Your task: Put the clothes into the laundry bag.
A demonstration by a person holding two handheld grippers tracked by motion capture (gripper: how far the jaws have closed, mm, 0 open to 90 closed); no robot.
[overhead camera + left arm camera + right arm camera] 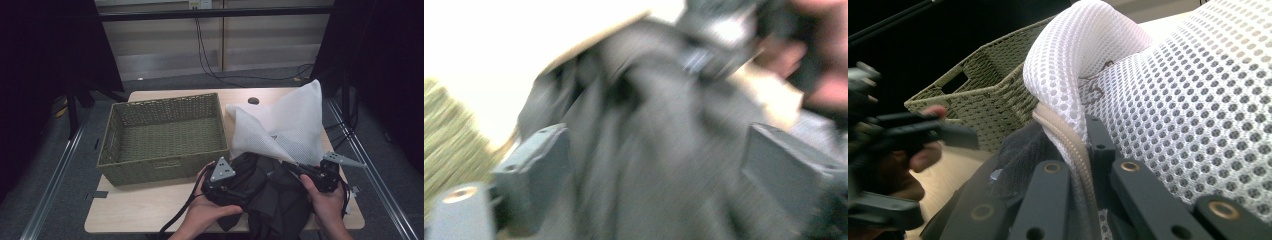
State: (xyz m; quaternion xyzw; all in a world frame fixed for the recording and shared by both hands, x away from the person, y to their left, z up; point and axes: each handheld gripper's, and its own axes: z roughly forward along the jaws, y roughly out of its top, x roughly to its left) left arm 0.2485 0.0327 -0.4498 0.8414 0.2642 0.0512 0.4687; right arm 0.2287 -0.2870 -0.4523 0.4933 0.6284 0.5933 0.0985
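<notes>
At a wooden table [150, 210], a person works a dark garment [270, 190] and a white mesh laundry bag [290, 125] just beside a green wicker basket [165, 135]. The right gripper [1083, 150], on the far side of the garment from the basket, has its jaws clamped tight on the bag's zippered edge, the mesh rising above them. The left gripper [654, 175], near the basket's front corner, has its jaws spread wide over the garment, whose folds lie between them; the blurred left gripper view does not show the pads pressing on it. The garment lies heaped at the table's front edge, its top touching the bag's opening.
</notes>
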